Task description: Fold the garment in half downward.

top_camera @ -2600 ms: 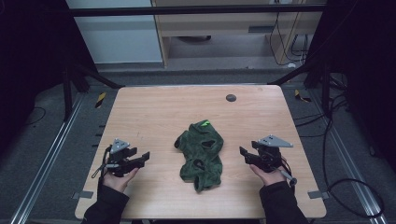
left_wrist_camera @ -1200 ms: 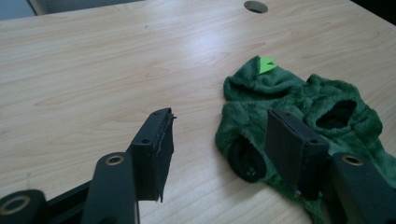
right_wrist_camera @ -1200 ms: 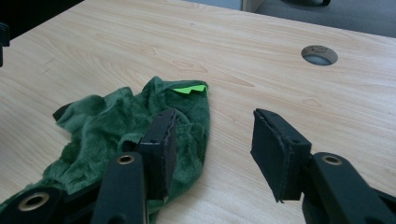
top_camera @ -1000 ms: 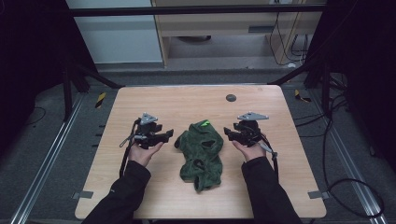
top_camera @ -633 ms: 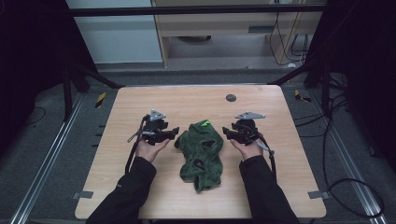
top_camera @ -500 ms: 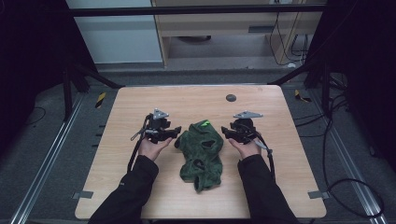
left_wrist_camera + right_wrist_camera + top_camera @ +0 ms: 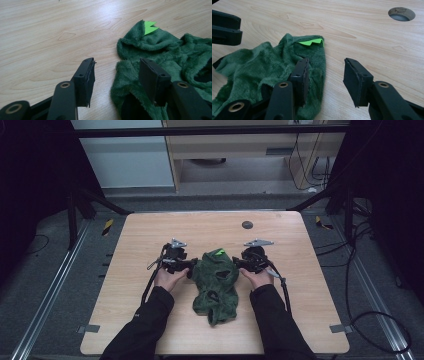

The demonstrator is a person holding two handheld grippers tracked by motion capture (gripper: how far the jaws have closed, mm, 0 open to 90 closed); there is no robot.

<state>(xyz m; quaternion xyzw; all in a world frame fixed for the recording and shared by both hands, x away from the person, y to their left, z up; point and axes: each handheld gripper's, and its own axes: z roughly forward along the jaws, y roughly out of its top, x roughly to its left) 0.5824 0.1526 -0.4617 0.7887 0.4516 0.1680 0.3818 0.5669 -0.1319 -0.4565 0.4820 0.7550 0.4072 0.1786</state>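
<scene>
— Where was the cloth when you stopped?

— The green fleece garment lay crumpled at the middle of the wooden table, running from the centre toward six o'clock. Its bright green tab sat at the twelve o'clock end of the heap.

— And your claws?

— My left gripper was at nine o'clock of the garment, my right gripper at three o'clock, each pointing inward at the fleece. My hands held them from the six o'clock side, sleeves dark.

— Wide or narrow?

— Both wide. In the left gripper view my left gripper had one jaw over bare wood and the other over the garment, with its folded edge in the gap. In the right gripper view my right gripper mirrored that: one jaw on the fleece, the other over bare table. Neither had pinched anything.

— Anything else on the top?

— A round hole in the table, toward one o'clock from the garment, well apart from it.
</scene>
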